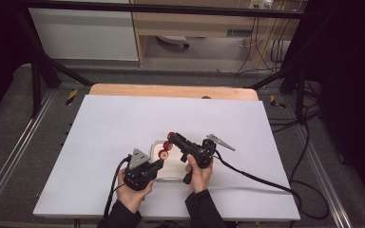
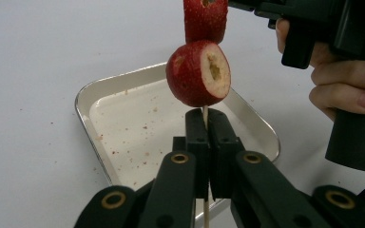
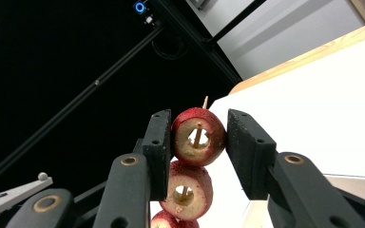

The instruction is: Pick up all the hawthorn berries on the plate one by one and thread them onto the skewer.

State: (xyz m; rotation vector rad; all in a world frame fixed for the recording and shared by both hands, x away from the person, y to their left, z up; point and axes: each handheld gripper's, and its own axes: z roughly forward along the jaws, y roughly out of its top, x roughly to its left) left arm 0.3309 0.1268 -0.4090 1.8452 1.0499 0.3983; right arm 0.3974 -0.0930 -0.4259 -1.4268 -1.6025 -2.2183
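My right gripper [image 3: 199,135] has its two black jaws pressed on the top hawthorn fruit [image 3: 198,137], cored, with the wooden skewer [image 3: 197,134] running through its hole. Two more fruits [image 3: 186,190] sit stacked just below it, between my jaws.

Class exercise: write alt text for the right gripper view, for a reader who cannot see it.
The right gripper clamps the top cored red fruit on a thin wooden skewer, with more fruits threaded below. A white table lies behind.

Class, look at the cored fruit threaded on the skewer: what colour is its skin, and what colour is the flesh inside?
The fruit has red, pale-speckled skin and creamy yellowish flesh, best seen in the left gripper view.
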